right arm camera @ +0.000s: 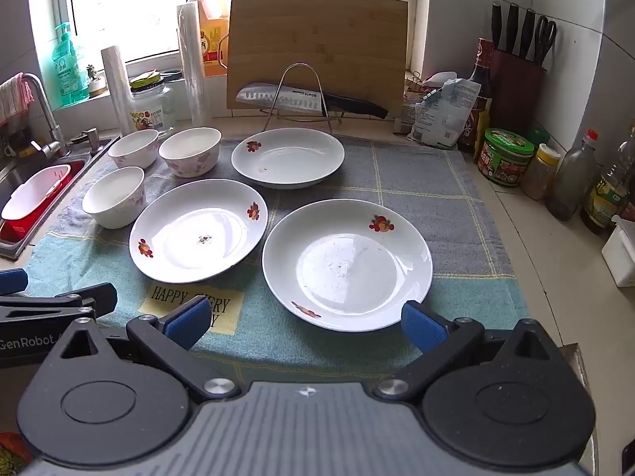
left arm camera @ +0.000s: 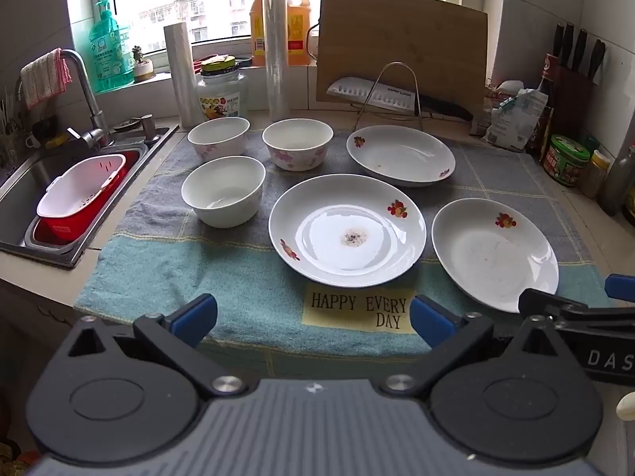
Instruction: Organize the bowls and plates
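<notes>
Three white plates with fruit prints lie on a blue-grey checked cloth [left arm camera: 158, 269]: a middle plate [left arm camera: 347, 230] [right arm camera: 198, 230], a right plate [left arm camera: 494, 254] [right arm camera: 347, 263] and a far plate [left arm camera: 401, 154] [right arm camera: 287, 156]. Three white bowls stand to the left: a near plain one [left arm camera: 223, 190] [right arm camera: 114, 196] and two with pink flowers [left arm camera: 218, 137] [right arm camera: 133, 148], [left arm camera: 297, 142] [right arm camera: 190, 150]. My left gripper [left arm camera: 313, 319] hangs open above the cloth's near edge, nothing between its blue pads. My right gripper [right arm camera: 305, 323] is open too, its right pad by the right plate's near rim.
A sink [left arm camera: 24, 182] with a red and white basket [left arm camera: 81, 194] lies to the left. Behind the dishes stand a cutting board [left arm camera: 401, 43], a knife on a wire rack [left arm camera: 381, 95], a jar, film rolls and oil bottles. Sauce jars and a knife block [right arm camera: 516, 79] line the right wall.
</notes>
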### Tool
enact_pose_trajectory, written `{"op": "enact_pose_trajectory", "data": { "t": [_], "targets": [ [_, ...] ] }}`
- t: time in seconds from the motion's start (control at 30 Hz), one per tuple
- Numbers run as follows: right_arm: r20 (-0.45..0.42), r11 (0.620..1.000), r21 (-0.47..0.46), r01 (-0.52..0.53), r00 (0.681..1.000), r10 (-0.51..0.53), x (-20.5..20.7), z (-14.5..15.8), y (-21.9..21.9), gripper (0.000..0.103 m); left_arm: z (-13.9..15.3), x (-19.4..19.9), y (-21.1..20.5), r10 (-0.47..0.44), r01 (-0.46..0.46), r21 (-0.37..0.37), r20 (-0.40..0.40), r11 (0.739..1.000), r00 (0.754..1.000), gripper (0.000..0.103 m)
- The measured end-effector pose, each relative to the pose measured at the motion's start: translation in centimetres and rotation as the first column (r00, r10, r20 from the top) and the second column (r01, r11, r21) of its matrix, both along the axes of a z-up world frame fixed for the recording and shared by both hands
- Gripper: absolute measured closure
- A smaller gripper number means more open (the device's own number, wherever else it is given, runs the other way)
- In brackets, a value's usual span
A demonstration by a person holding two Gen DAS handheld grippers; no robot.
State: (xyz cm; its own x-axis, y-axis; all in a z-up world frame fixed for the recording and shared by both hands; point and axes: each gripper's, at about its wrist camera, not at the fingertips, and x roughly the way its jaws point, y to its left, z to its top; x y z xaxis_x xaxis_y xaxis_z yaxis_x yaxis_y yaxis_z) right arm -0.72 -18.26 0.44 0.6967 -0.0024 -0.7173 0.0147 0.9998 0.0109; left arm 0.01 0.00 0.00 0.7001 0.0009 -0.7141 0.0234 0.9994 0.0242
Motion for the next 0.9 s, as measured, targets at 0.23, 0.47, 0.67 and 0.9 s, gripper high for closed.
{"op": "enact_pose_trajectory", "data": {
  "t": [0.23, 0.47, 0.67, 0.9],
  "targets": [
    [0.003, 1.000, 0.008, 0.001, 1.000, -0.001, -0.15, 0.15, -0.16, 0.000, 0.03, 0.23, 0.25, -0.015, 0.015, -0.006, -0.001, 1.000, 1.000, 0.001],
    [0.001, 1.000, 0.006, 0.000, 1.000, 0.000, -0.04, 0.32, -0.07, 0.000, -0.15, 0.40, 0.30, -0.011, 0.011, -0.013, 0.003, 1.000, 1.000, 0.001],
    [-0.001, 1.000, 0.008, 0.004, 1.000, -0.004, 0.15, 0.77, -0.11, 0.000, 0.04, 0.55, 0.03, -0.010, 0.010, -0.008, 0.001, 1.000, 1.000, 0.001],
    [0.006, 1.000, 0.015, 0.007, 1.000, -0.007, 0.34, 0.57, -0.26, 0.000, 0.12, 0.56, -0.07, -0.010, 0.010, -0.005, 0.000, 1.000, 1.000, 0.001]
  ]
}}
